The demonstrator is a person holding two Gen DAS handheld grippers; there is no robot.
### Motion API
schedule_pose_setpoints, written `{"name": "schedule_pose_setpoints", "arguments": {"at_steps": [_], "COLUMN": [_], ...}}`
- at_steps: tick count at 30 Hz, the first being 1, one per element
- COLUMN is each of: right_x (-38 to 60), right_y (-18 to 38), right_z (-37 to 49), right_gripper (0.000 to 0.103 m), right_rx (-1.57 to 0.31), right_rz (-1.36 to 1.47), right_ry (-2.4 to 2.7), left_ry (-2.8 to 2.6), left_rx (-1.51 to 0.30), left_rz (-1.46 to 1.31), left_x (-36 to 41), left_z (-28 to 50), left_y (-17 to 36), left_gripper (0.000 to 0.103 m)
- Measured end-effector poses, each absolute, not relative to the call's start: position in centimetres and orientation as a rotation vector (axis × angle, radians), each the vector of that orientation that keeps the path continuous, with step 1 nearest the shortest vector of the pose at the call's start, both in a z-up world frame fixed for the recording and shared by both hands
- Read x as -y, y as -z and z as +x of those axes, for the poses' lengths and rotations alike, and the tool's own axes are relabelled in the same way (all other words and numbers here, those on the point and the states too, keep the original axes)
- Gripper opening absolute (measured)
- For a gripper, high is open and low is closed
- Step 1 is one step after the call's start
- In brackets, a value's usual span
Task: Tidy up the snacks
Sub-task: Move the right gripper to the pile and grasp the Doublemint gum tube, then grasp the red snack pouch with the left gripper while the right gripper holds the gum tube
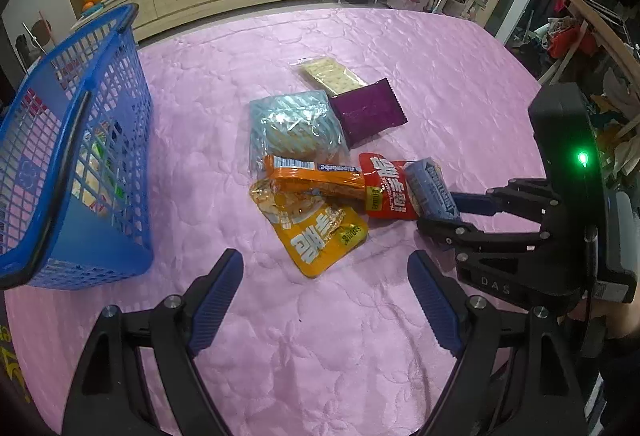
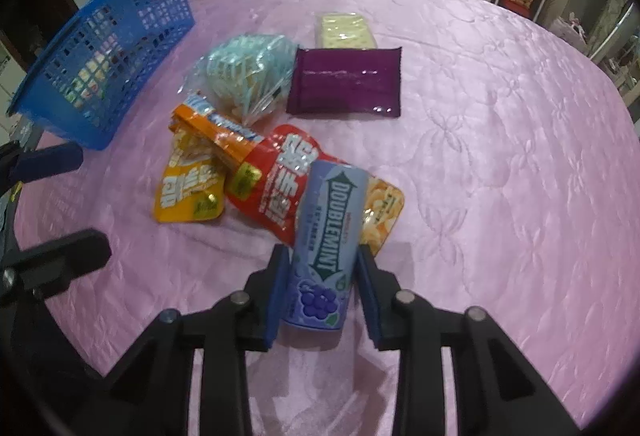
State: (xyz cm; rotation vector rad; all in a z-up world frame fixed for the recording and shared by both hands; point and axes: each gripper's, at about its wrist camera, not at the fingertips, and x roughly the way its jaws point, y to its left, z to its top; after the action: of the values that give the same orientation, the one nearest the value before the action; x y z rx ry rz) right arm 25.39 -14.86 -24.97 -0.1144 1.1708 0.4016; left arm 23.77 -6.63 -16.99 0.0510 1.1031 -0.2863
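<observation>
The right gripper (image 2: pixel 322 268) has its jaws closed most of the way around the Doublemint bottle (image 2: pixel 325 236). The left pad looks pressed against the bottle's side, but whether the right pad touches yet cannot be told. The bottle lies on its side at the near right edge of the snack pile, partly over the red pouch (image 2: pixel 276 180). Its long axis points away along the fingers, so the jaws span its narrow width. The left gripper (image 1: pixel 326 276) hovers with jaws wide apart and holding nothing, above the pink surface (image 1: pixel 420 48) near the yellow pouch (image 1: pixel 324 236). The blue basket (image 1: pixel 76 140) stands far left of the pile, closer to the left gripper, so the bottle would likely travel leftward across the pile.
</observation>
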Motion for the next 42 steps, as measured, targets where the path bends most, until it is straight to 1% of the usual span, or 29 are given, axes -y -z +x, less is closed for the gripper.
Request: {"name": "schedule_pose_setpoints", "arguments": {"at_steps": [4,9,15,19,27,29,33,34,35,36,37,39,40,41,42], "right_x": [16.1,18.3,21.3,23.9,25.8,26.3,27.3,27.4,27.6,27.7,27.7,27.7,27.6,27.7,27.7], "right_y": [24.8,22.6,21.3,21.8,22.8,22.8,23.0,23.1,23.1,23.2,23.1,23.1,23.2,23.1,23.1], "right_z": [23.8,22.9,23.4,23.9,24.8,24.8,24.9,24.9,25.0,25.0,25.1,25.2,25.2,25.1,25.1], "right_gripper": [0.037,0.036,0.035,0.035,0.035,0.035,0.035,0.035,0.035,0.035,0.035,0.035,0.035,0.035,0.035], "right_rx": [-1.164,-1.127,-1.090,-1.091,-1.096,-1.095,-1.097,-1.098,-1.098,-1.098,-1.097,-1.096,-1.095,-1.095,-1.094], "right_rz": [-0.089,-0.048,-0.014,-0.023,0.024,0.038,0.066,0.073,0.085,0.093,0.099,0.108,0.110,0.112,0.114], "right_ry": [-0.424,-0.415,-0.388,-0.353,-0.348,-0.352,-0.360,-0.361,-0.362,-0.362,-0.361,-0.362,-0.362,-0.364,-0.365], "left_ry": [0.295,0.305,0.316,0.315,0.293,0.282,0.282,0.282,0.286,0.304,0.305,0.309,0.310,0.298,0.292], "left_rx": [-1.102,-1.104,-1.124,-1.144,-1.189,-1.204,-1.198,-1.198,-1.202,-1.225,-1.226,-1.216,-1.211,-1.203,-1.200], "left_rz": [0.047,0.055,0.043,0.016,0.079,0.088,0.085,0.087,0.083,0.070,0.070,0.101,0.107,0.125,0.128], "left_x": [6.9,7.8,9.7,10.9,13.5,13.9,14.5,14.7,14.9,15.0,15.3,15.7,15.8,16.0,16.0], "left_z": [23.5,23.6,24.6,25.7,27.9,28.7,29.8,30.0,30.2,30.4,30.4,30.4,30.3,30.3,30.3], "left_y": [17.1,16.9,17.7,18.7,21.7,22.5,22.7,22.7,22.7,22.9,22.9,22.8,22.9,22.8,22.7], "left_gripper": [0.083,0.083,0.083,0.083,0.082,0.080,0.079,0.072,0.060,0.056,0.054,0.047,0.035,0.019,0.017]}}
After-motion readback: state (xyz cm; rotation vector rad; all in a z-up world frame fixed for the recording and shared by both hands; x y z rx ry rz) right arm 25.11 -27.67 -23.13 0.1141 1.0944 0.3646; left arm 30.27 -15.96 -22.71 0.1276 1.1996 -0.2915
